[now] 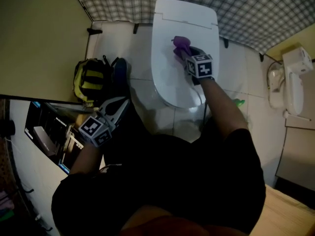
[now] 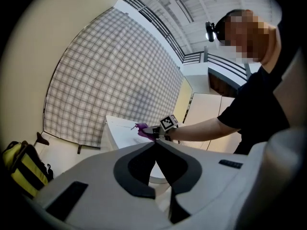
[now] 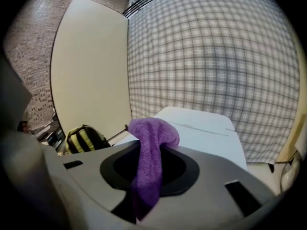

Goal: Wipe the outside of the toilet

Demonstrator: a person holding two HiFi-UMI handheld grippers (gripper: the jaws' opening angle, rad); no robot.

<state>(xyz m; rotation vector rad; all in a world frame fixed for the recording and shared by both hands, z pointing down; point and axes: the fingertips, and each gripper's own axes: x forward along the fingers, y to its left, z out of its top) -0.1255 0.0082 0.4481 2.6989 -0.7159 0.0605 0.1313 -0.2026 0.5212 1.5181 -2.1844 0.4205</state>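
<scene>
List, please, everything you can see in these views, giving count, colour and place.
toilet: one, white, lid down, against the checked wall
cloth: one, purple, on the toilet lid
backpack: one, yellow and black, on the floor left of the toilet
wall unit: one, white, on the wall right of the toilet
small object: one, green, on the floor right of the toilet; too small to identify
checked wall: one, grey and white, behind the toilet
left gripper: one, grey with a marker cube, near the backpack, fingers together, empty
right gripper: one, same build, over the lid, fingers shut on the cloth
shirt: one, black, on the person
</scene>
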